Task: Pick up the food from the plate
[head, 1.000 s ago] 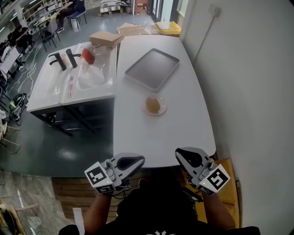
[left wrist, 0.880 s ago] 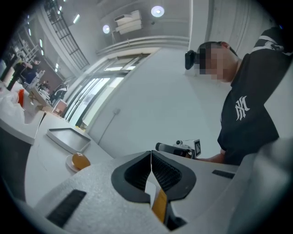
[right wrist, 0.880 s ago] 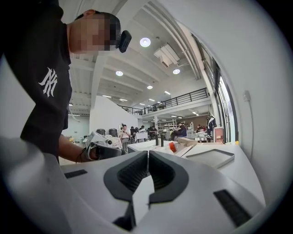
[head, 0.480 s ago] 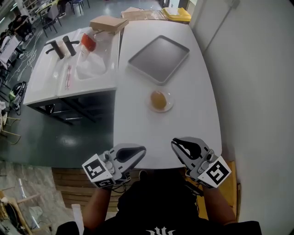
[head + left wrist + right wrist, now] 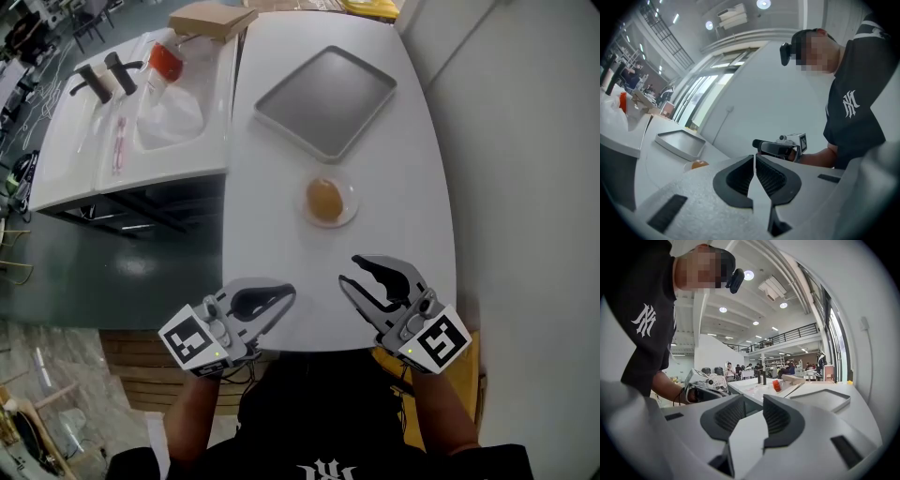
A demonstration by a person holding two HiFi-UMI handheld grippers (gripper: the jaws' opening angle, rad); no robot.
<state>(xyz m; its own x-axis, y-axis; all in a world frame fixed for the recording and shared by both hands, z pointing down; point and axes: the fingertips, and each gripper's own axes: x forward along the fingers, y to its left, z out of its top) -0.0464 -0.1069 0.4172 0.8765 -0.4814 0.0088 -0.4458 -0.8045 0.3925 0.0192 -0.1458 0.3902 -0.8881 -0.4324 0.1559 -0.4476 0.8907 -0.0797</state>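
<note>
A round golden-brown piece of food (image 5: 324,199) lies on a small clear plate (image 5: 348,210) in the middle of the white table (image 5: 281,234). Both grippers hover over the table's near edge, short of the plate. My right gripper (image 5: 349,271) is nearer to it; its jaws have just been opening and stand a little apart with nothing between them, as its own view shows (image 5: 753,416). My left gripper (image 5: 289,292) is shut and empty, its pads meeting (image 5: 754,164). In the left gripper view the food (image 5: 699,164) sits low, ahead and left of the jaws.
A grey tray (image 5: 326,101) lies beyond the plate. Left of the table stands a white sink counter (image 5: 122,141) with dark taps (image 5: 103,73), a red-topped plastic bag (image 5: 164,61) and a cardboard box (image 5: 211,17). A wall runs along the table's right side.
Both grippers have come forward over the table's near edge toward the plate. The right gripper's jaws, closed before, now stand slightly apart.
</note>
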